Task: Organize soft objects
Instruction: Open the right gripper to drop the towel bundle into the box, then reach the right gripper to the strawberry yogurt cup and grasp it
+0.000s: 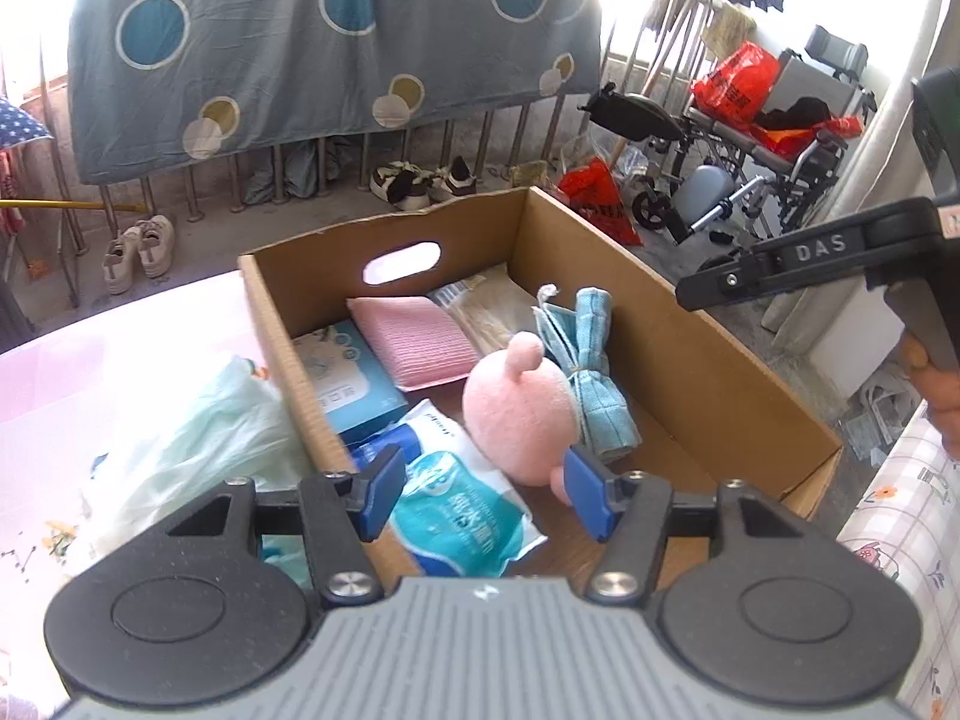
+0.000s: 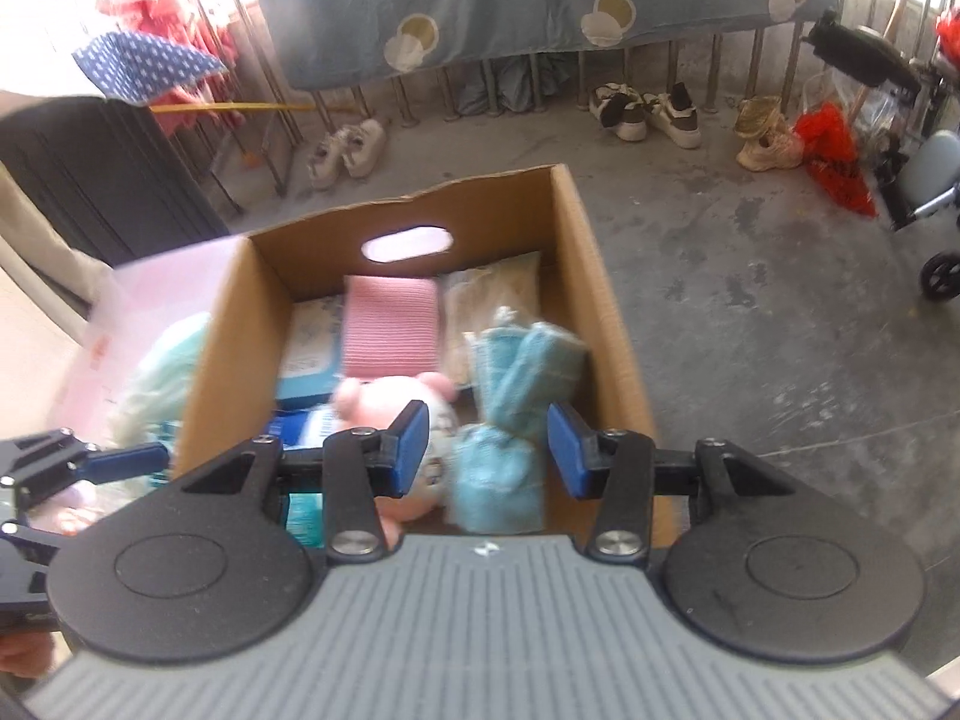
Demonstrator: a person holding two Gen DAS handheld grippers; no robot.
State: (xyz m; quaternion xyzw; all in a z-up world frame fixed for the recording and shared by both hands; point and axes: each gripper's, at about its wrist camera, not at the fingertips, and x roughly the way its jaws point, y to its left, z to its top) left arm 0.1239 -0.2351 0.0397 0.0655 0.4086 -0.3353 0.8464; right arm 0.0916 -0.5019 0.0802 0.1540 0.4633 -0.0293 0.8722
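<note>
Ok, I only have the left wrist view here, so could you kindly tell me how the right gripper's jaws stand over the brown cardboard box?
Observer: The right gripper is open over the brown cardboard box. Its blue pads press on nothing, and the pale blue tied cloth bundle lies below the gap.
Operator: Thank you. I only see the back of the round pink plush toy; does it have a face?
Observer: Yes, the round pink plush toy has a white printed face patch turned towards the right wrist camera. It is blurred and partly hidden behind one pad.
</note>
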